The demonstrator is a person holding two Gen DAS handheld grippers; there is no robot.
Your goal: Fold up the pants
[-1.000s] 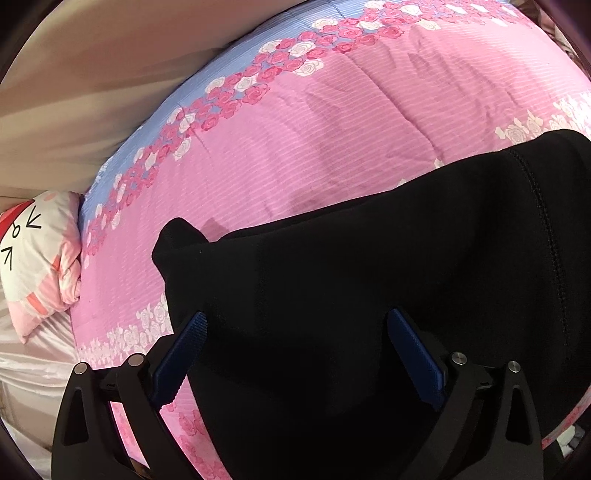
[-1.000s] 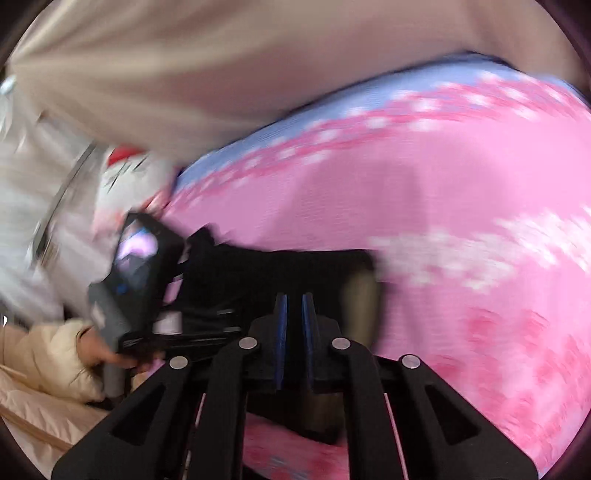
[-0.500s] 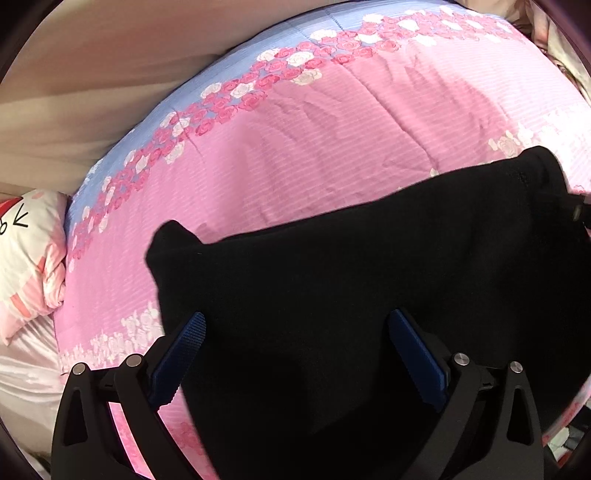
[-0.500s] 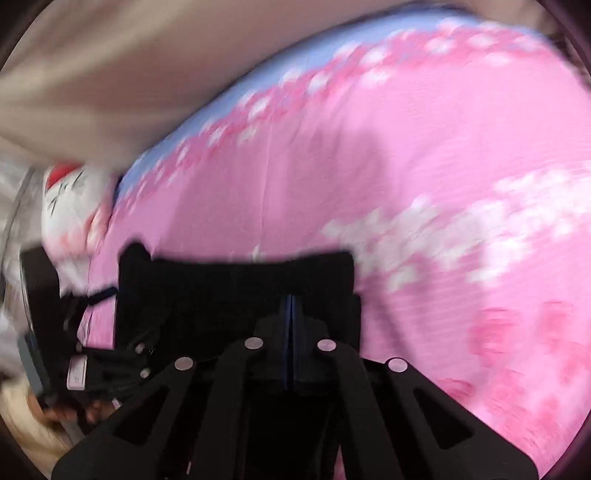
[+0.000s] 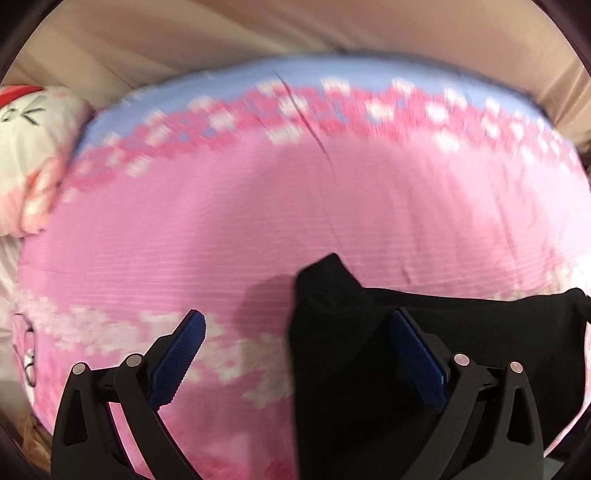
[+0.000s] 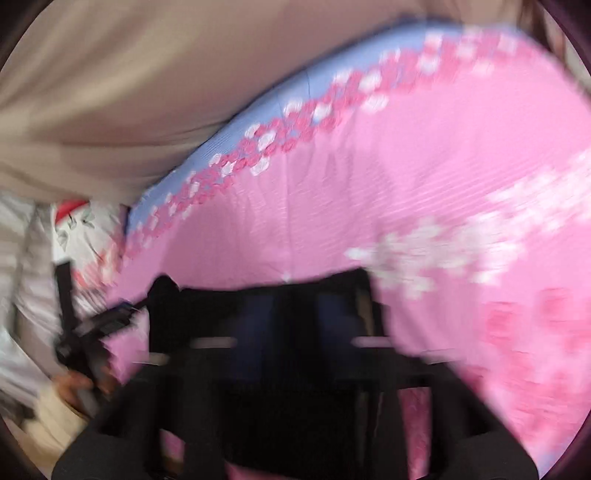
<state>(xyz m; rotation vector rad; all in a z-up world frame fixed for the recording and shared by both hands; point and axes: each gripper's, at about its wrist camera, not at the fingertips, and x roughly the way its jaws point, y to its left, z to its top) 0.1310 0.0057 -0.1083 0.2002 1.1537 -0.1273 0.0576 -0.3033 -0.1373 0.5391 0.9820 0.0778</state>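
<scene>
1. We see the black pants (image 5: pixel 424 362) lying on the pink floral bedspread (image 5: pixel 258 229), in the lower right of the left wrist view; one corner pokes up toward mid-frame.
2. In the right wrist view the pants (image 6: pixel 258 306) sit low and centre, heavily motion-blurred, with the bedspread (image 6: pixel 424 192) all around.
3. Left gripper (image 5: pixel 295 354): jaws spread wide, nothing clamped. Its left finger (image 5: pixel 177 358) is over bare bedspread, its right finger (image 5: pixel 417 358) is over the pants. We cannot tell whether that pad touches the cloth or only overlaps it in view.
4. Right gripper (image 6: pixel 295 325): too smeared to read. Dark blue pads appear in front of the pants, but we cannot tell whether they are closed or whether they hold the fabric.
5. Left gripper (image 6: pixel 92 332) also shows at the left edge of the right wrist view, just beside the pants' left end.
6. A white cartoon-face pillow (image 5: pixel 33 147) lies at the bedspread's left end; a beige curtain (image 5: pixel 295 33) is behind the bed.
</scene>
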